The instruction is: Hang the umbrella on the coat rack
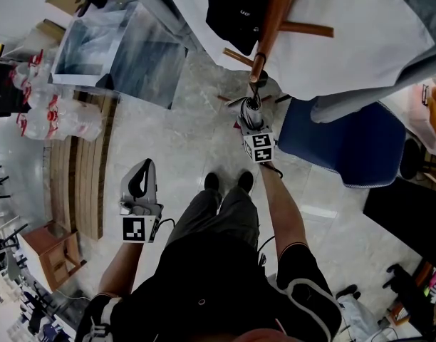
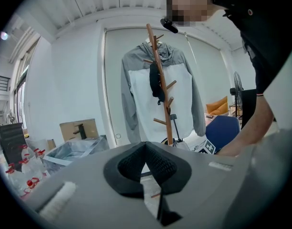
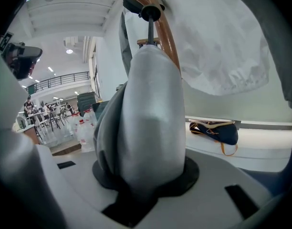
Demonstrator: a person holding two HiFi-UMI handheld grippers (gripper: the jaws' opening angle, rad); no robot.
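Above the pale stone floor (image 1: pixel 182 123), right gripper (image 1: pixel 253 107) clamps umbrella (image 3: pixel 151 128); left gripper (image 2: pixel 146 145) sits closed.

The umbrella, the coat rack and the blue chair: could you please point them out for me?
umbrella (image 3: pixel 146 118), right gripper view, on its folded grey canopy.
coat rack (image 2: pixel 154 56), left gripper view, on the wooden pole.
blue chair (image 1: pixel 346 144), head view, on the seat.
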